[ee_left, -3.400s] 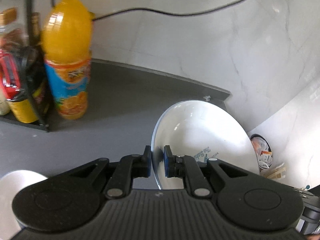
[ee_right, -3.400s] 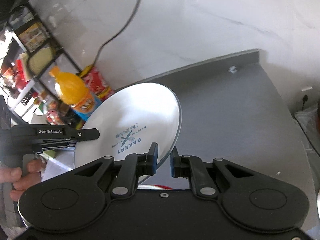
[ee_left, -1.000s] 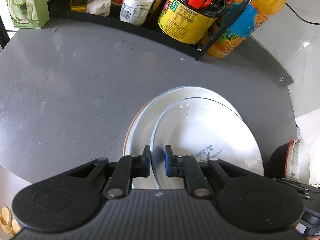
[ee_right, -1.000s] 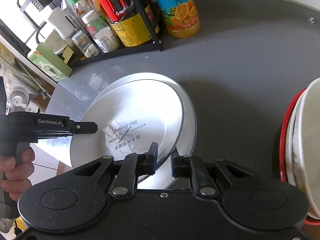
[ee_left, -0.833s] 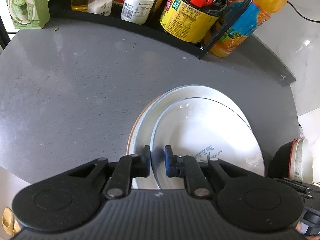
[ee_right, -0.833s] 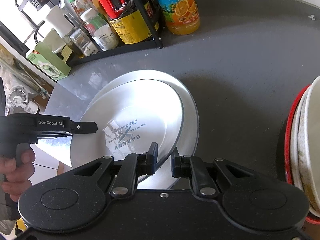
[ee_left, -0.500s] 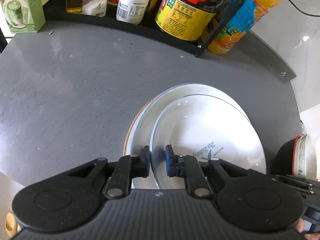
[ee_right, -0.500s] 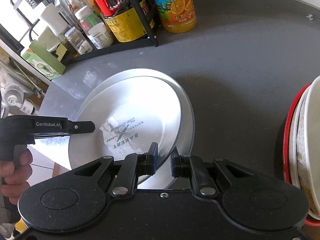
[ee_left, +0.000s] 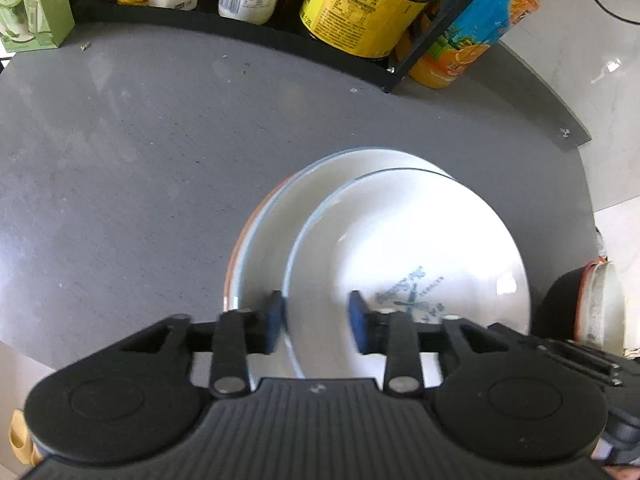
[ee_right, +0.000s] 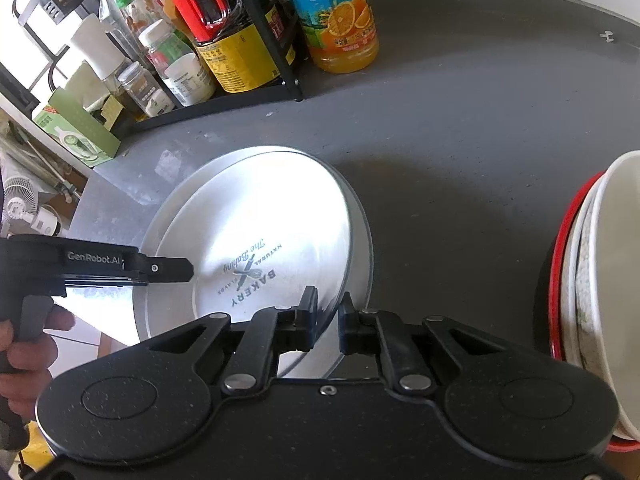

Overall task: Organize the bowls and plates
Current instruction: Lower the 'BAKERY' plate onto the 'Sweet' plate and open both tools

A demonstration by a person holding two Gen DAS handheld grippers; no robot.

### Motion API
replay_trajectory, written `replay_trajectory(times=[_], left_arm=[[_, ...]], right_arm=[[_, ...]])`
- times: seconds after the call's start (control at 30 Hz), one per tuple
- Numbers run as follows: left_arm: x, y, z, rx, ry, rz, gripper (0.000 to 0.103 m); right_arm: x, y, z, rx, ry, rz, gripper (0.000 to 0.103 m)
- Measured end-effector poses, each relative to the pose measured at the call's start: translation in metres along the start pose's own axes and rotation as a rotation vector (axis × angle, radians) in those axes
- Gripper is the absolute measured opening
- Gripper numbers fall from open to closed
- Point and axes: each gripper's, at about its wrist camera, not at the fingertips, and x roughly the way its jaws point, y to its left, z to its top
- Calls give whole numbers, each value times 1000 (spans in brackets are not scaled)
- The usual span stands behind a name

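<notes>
A white plate printed "Bakery" lies over a larger white plate on the grey counter, offset toward one side. My left gripper is open, its blue pads standing wide on either side of the printed plate's near rim. It shows in the right wrist view as a black tip over that plate's left edge, held by a hand. My right gripper is shut on the plate's opposite rim.
A stack of bowls with a red rim stands at the right. A black rack of sauce bottles, an orange juice bottle and a green box line the back. The counter's edge drops off at the near left.
The left gripper's fingers have spread apart and let go of the plate's rim. The printed plate has come down onto the larger plate. The right gripper keeps its hold.
</notes>
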Motion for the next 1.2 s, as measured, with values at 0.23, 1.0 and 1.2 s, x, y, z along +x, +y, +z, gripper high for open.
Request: replay_trajectory(times=[0.23, 1.0, 1.2], left_arm=[[-23, -9, 4, 26, -79, 35, 65], [-7, 37, -5, -20, -91, 166, 65], [-6, 35, -8, -4, -91, 164, 65]], right_arm=[[1, 3, 0, -14, 3, -6, 10], [26, 19, 9, -81, 76, -27, 18], [29, 19, 11, -85, 103, -28, 20]])
